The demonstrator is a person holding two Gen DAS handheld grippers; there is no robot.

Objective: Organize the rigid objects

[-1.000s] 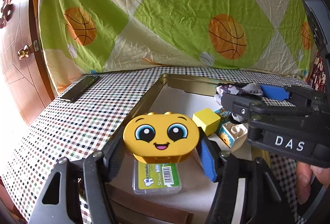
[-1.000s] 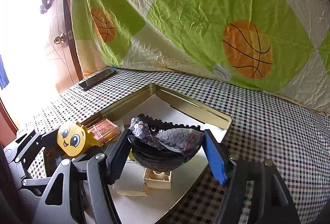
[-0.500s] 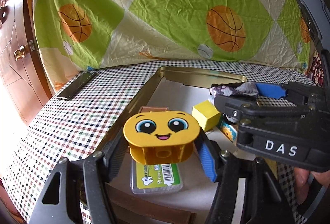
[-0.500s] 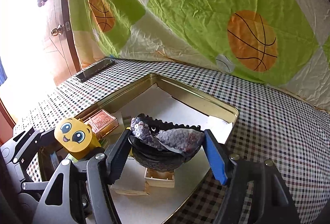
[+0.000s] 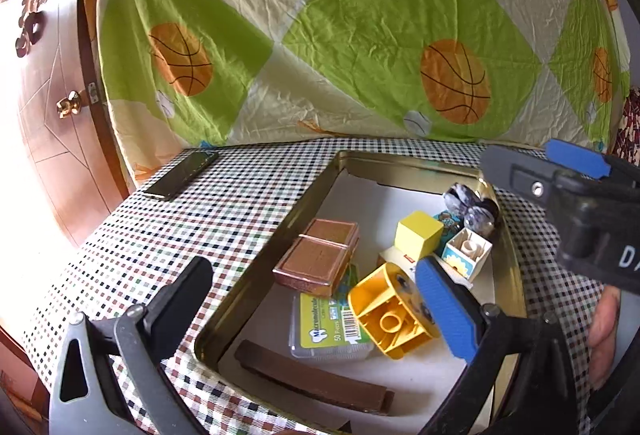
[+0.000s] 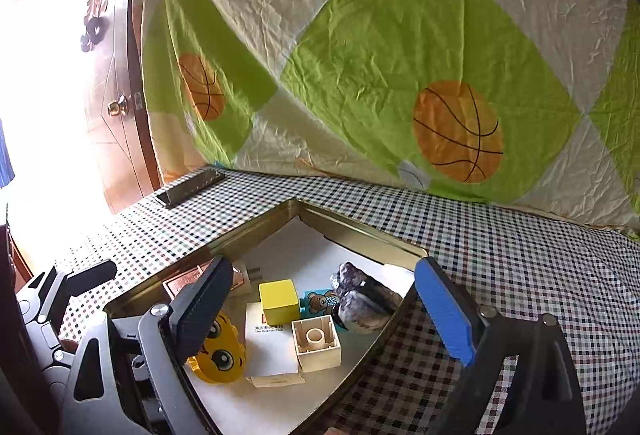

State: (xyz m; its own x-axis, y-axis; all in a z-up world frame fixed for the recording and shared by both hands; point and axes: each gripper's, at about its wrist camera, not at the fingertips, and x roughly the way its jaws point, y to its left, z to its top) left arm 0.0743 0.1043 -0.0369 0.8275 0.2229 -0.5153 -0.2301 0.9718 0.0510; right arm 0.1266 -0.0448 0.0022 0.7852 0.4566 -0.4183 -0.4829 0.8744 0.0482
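I see both grippers opening wide over the gold tin [image 5: 304, 203], nothing squeezed. My left gripper [image 5: 316, 299] shows the yellow face block [image 5: 384, 323] tipped over inside. Only my right gripper [image 6: 324, 299] view shows its face, and the sparkly dark thing [image 6: 360, 299], maybe a pouch, by the tin's right wall.

Your way into the gold tin [image 5: 308, 195] is wide at the far white corner. Near you, the yellow face block [image 5: 390, 319], brown card box [image 5: 320, 257] and brown bar [image 5: 312, 379] crowd the floor.
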